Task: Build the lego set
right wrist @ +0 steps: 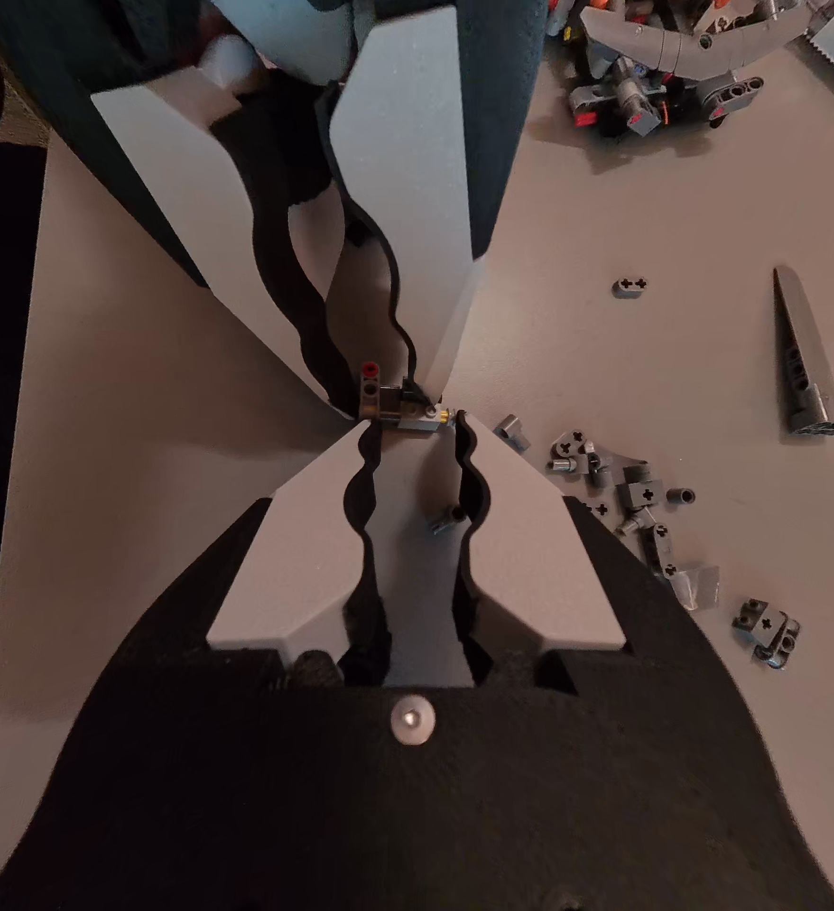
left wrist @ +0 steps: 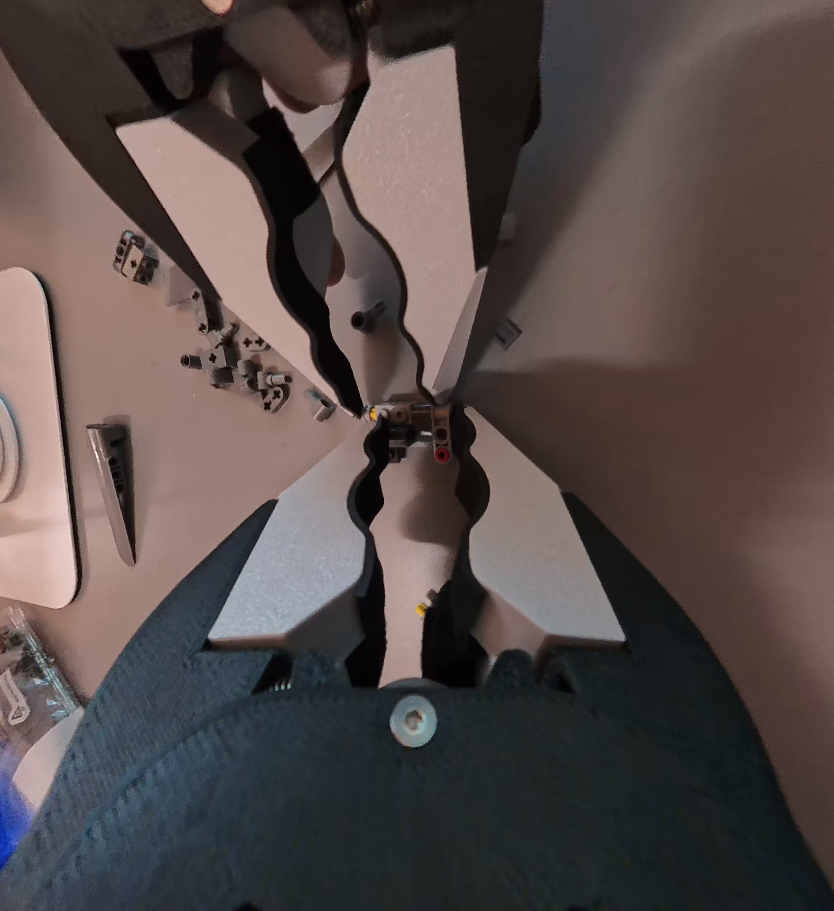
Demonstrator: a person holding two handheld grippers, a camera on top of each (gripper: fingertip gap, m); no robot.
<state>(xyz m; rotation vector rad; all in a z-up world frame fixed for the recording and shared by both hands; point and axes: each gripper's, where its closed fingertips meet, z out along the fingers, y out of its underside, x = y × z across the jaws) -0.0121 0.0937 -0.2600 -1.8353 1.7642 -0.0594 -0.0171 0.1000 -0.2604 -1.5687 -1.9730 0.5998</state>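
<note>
We see the small grey brick assembly (left wrist: 415, 429) with its red pin pinched above the table (right wrist: 651, 345) by the left gripper (left wrist: 417, 434) and right gripper (right wrist: 417, 419) from opposite ends; uneven squeezing could twist it apart or drop it among the loose grey connectors (right wrist: 622, 488).

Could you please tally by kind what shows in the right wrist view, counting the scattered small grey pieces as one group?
Grippers: 2, left gripper and right gripper
Small brick assembly between their fingertips: 1
Long tapered grey panel: 1
Partly built model: 1
Group of loose grey pieces: 1
Total: 6
</note>
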